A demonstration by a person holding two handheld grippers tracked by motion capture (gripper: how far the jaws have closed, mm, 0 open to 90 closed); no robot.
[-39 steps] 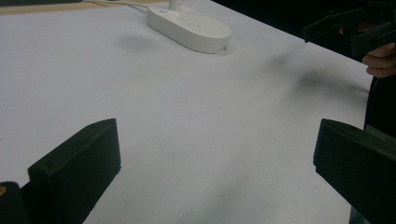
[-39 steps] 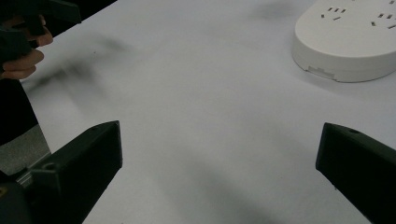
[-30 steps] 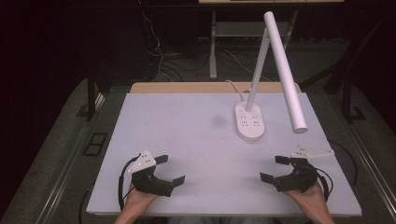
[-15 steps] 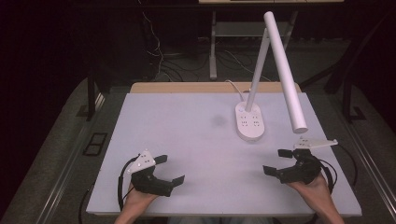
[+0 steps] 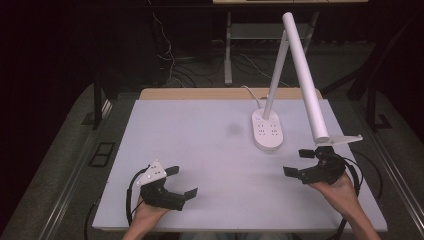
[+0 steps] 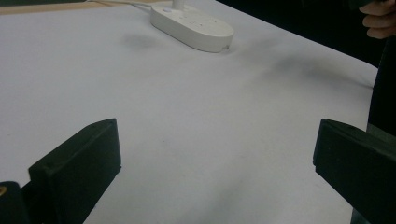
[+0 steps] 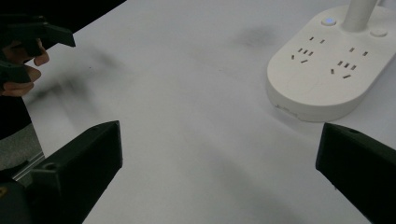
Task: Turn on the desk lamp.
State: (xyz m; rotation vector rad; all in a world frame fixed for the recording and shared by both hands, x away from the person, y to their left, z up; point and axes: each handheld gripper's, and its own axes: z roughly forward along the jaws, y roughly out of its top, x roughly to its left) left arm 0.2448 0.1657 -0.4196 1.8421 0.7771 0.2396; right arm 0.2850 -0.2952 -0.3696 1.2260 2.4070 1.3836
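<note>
1. Resting near the table's (image 5: 210, 125) front-left corner, left gripper (image 5: 181, 182) has its jaws wide apart, holding nothing.
2. Lamp base (image 5: 268, 131) with sockets sits toward the back-right of the table, stem rising, lamp head (image 5: 306, 80) slanting out over the right side.
3. Right gripper (image 5: 300, 162) hangs by the right edge, just under the lamp head's tip, jaws spread, empty.
4. Judgement: very early; lamp untouched, and the reach and grasp are left to do.
</note>
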